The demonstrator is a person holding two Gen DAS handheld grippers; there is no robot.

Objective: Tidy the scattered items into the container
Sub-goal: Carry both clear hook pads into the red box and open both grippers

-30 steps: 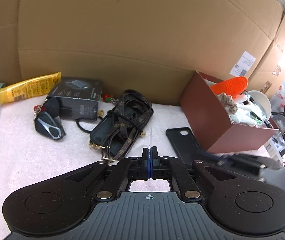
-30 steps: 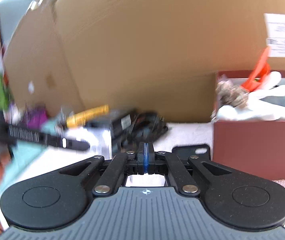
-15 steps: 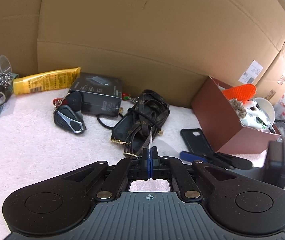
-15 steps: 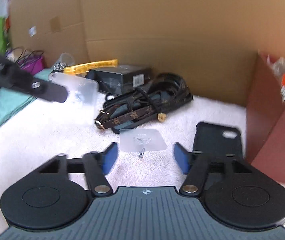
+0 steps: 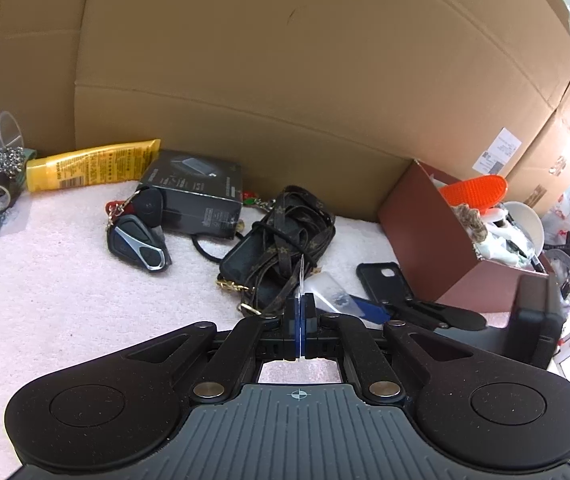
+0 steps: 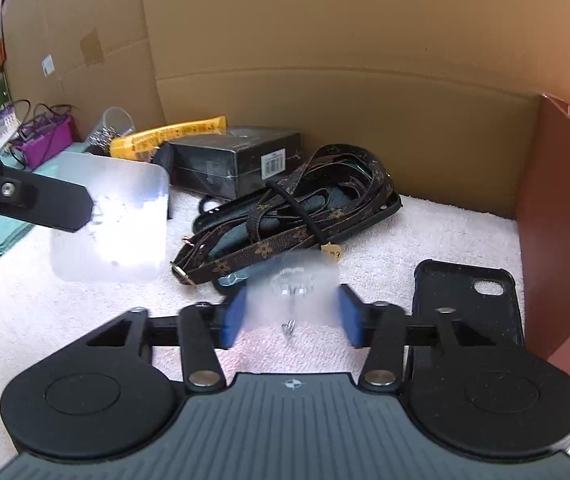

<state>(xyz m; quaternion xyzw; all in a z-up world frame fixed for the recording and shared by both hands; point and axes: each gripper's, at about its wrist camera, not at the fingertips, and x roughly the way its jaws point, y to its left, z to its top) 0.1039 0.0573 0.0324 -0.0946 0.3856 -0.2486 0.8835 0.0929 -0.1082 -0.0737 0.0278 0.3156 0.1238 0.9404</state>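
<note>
Clutter on the pink towel [image 6: 425,224]: strap-wrapped black case [image 6: 297,208], dark box [image 6: 237,160], yellow tube [image 5: 93,164], key fobs [image 5: 137,232], black phone case [image 6: 469,304] just beside the brown container [image 5: 437,232] (already holding an orange item and white bits). Left gripper [image 5: 300,304] is clamped tight on a clear adhesive hook sheet [image 6: 113,216], seen edge-on from its own cam. Right gripper [image 6: 291,316] jaws closing round a second clear hook [image 6: 293,292] on the towel; the hook is blurred, pads not pressing yet.
</note>
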